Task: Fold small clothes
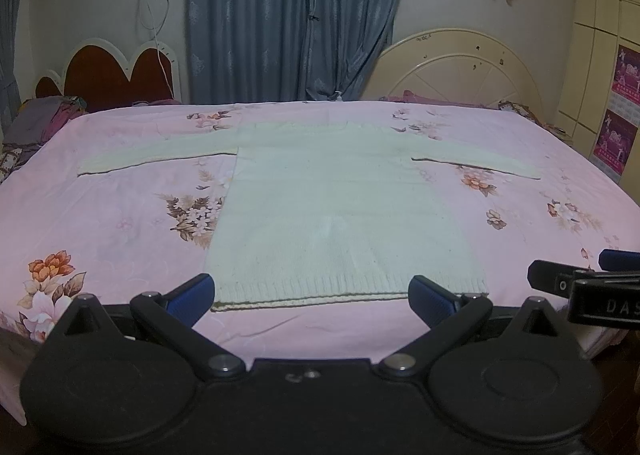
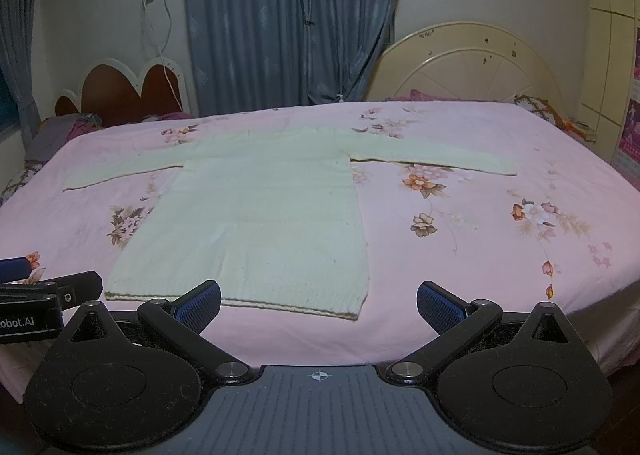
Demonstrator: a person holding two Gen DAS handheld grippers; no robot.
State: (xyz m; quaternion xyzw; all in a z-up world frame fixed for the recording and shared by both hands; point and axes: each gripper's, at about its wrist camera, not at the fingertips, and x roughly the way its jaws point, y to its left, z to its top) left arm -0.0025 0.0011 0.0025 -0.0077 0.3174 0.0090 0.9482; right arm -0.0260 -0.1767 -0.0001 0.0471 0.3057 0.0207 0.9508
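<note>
Fingers of left gripper spread, empty; right gripper likewise, near sweater hem. Sweater flat on bed; gripper lettering reads "DAS", "obot.AI".

Left tongs and right tongs both gape wide.

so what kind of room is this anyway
Almost certainly a home bedroom. A bed with a pink floral sheet fills the view, headboards stand against the far wall, and blue curtains hang behind. A pale knit sweater lies spread flat on the sheet.
</note>
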